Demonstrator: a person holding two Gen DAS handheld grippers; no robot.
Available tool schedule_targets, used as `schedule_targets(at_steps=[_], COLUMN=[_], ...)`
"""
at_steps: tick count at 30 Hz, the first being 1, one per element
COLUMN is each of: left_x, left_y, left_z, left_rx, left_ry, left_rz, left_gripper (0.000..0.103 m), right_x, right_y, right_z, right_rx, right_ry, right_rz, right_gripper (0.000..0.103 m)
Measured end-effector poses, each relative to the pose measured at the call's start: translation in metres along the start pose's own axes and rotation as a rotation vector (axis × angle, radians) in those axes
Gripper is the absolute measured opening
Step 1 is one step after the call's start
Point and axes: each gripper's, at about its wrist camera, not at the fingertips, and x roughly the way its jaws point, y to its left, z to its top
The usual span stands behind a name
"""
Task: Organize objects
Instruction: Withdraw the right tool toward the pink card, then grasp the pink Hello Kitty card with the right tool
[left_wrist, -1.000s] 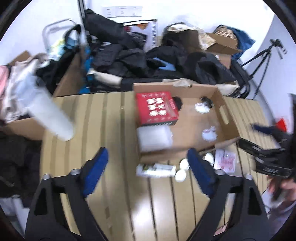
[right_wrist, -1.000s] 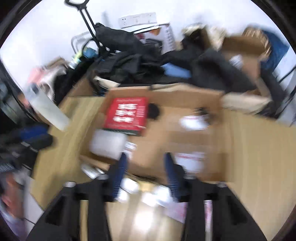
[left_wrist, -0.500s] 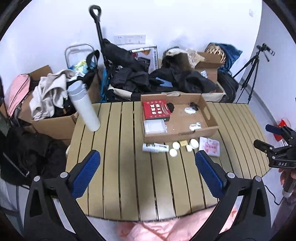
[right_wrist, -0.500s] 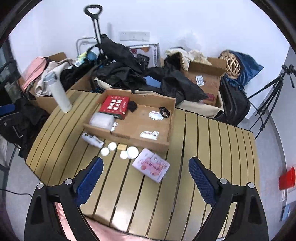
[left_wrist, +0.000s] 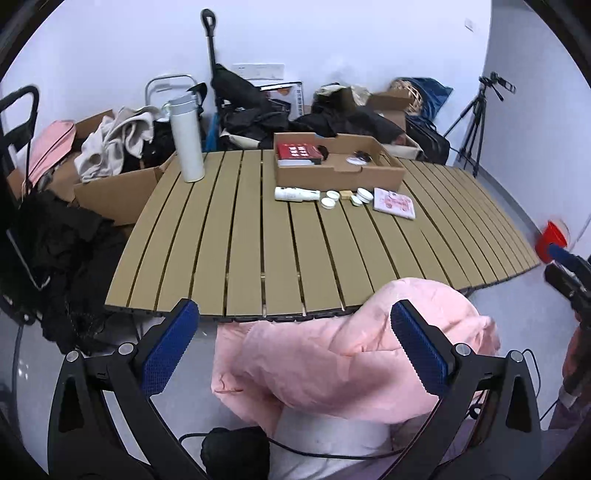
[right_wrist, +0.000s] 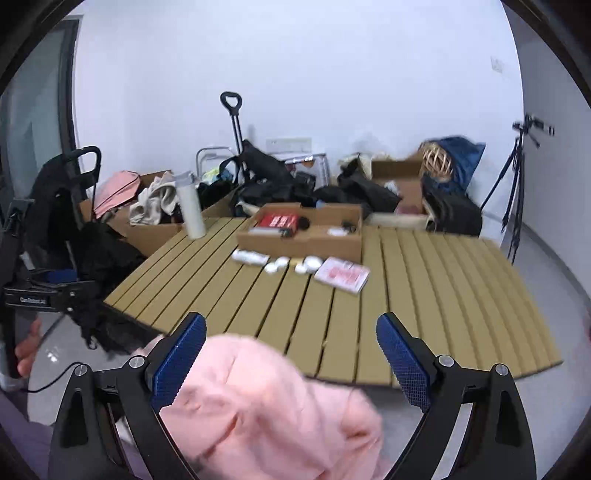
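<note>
Tan slats fill the left wrist view — we're looking over the slatted table (left_wrist: 258, 236) from off its near edge, and our left gripper (left_wrist: 291, 347) hangs spread wide with nothing between its blue pads, above a pink garment (left_wrist: 332, 354). Far across sits the cardboard tray (left_wrist: 340, 173), already holding a red box (left_wrist: 299, 152) and a few small dark and white bits. Left outside, just in front of its wall: a white tube (left_wrist: 295, 193) on its side, a row of small white jars (left_wrist: 343, 195), a tiny tan block (left_wrist: 345, 194), and a pink-printed packet (left_wrist: 393, 203). A white flask (left_wrist: 187, 138) stands upright well to the left.

Over to the right wrist view — blurrier, but the same story. Our right gripper (right_wrist: 291, 354) is wide apart too, holding nothing, well short of the tray (right_wrist: 299, 240). The tube (right_wrist: 250, 256), jars (right_wrist: 291, 263) and packet (right_wrist: 341, 274) all lie on the table beside it.

So we judge it partly done: some things are boxed, that front row waits, and neither tool is near it.
</note>
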Motion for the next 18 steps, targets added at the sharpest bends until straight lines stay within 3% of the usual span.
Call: schedule_targets(at_steps=[5, 10, 14, 18], left_x=[0.004, 0.034, 0.074, 0.144], left_y=[-0.008, -0.021, -0.047, -0.078], left_z=[-0.002, -0.003, 0.03, 0.08], left_rx=[0.006, 0.044, 0.105, 0.12], left_ry=[-0.023, 0.003, -0.021, 0.006], left_rz=[-0.019, -0.088, -0.145, -0.233], left_gripper=[0.103, 0.103, 0.103, 0.1], right_x=[0.01, 0.047, 0.083, 0.12], right_y=[-0.003, -0.013, -0.033, -0.065], right_z=[-0.004, -0.024, -0.026, -0.012], right_rx=[0.025, 0.051, 0.081, 0.104], right_ry=[0.021, 0.147, 0.212, 0.246], right_rz=[0.008, 0.062, 0.029, -0.012], right_gripper=[0.096, 0.094, 0.087, 0.08])
